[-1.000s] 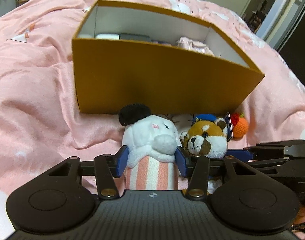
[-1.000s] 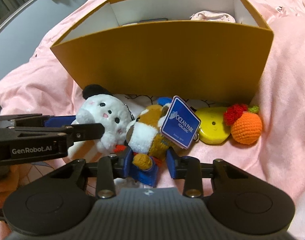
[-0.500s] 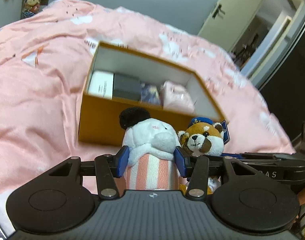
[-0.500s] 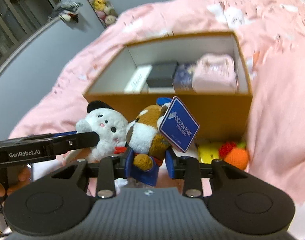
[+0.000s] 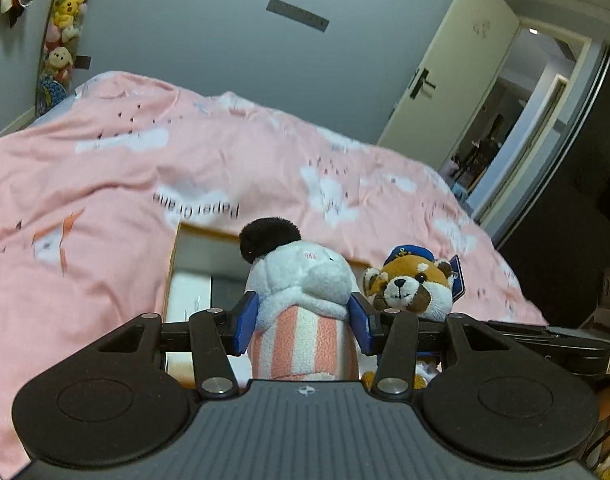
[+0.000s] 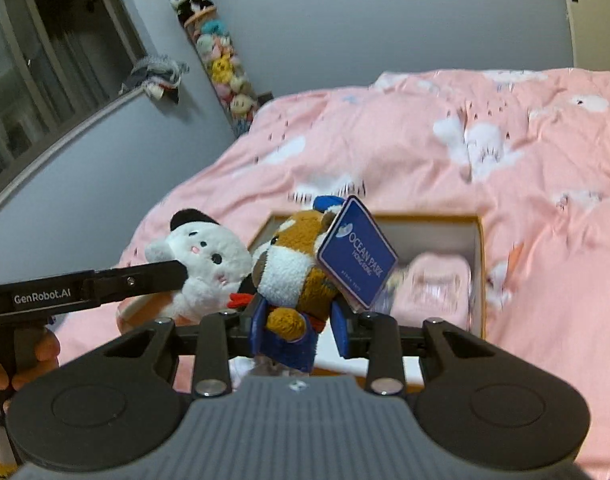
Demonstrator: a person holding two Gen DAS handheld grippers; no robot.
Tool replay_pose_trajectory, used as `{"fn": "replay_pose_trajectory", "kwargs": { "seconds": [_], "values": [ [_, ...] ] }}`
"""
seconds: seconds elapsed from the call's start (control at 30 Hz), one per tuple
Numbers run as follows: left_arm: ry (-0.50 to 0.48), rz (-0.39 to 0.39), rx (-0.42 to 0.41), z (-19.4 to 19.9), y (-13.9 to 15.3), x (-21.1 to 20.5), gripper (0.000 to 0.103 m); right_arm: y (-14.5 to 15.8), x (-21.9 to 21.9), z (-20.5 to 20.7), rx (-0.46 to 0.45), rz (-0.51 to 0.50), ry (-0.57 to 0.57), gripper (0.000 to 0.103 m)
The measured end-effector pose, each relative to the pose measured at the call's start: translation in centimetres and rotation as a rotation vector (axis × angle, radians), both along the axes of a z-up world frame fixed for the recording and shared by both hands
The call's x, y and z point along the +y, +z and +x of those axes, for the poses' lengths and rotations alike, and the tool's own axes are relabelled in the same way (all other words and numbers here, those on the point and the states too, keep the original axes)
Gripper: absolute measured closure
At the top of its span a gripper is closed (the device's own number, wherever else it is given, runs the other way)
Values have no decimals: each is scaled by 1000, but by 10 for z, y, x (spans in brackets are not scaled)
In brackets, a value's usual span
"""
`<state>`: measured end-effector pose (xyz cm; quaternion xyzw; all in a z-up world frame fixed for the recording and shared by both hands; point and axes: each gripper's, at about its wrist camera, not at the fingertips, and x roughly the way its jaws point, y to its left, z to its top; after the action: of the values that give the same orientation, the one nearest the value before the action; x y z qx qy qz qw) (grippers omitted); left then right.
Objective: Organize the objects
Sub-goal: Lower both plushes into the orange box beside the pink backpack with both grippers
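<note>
Pink bed, orange box: left gripper clamps white plush; right gripper clamps red-panda plush. Soft, light, squeezable; grip mid-body.

A blue diamond-shaped hang tag on the brown-and-white plush red panda read "OCEAN PARK HONG KONG". The black bar of the left gripper read "GenRobot.AI". The pink cloud-print duvet carried "Paper crane", upside down.
</note>
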<state>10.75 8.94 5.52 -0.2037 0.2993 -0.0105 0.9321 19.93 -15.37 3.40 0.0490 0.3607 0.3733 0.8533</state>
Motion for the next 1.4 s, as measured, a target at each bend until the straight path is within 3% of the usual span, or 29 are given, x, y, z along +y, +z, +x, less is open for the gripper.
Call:
{"fn": "replay_pose_trajectory", "kwargs": {
  "seconds": [0.2,0.4,0.67,0.87,1.1,1.33,1.4],
  "values": [
    [9,-19,38,42,-16,8,48,-5,15,43,24,0,-18,67],
    [4,29,162,72,-68,3,48,-54,38,76,105,-124,27,67],
    [19,49,245,81,-108,0,49,-103,52,100,232,-163,66,70],
    [54,115,249,86,-121,-10,49,-127,58,112,285,-176,43,71],
    [44,214,303,95,-134,-30,47,-152,60,119,423,-214,22,72],
    [-7,66,376,96,-127,-6,44,-156,56,119,440,-207,21,70],
    [-52,57,406,97,-121,0,44,-153,57,118,422,-217,30,69]
  ]
}}
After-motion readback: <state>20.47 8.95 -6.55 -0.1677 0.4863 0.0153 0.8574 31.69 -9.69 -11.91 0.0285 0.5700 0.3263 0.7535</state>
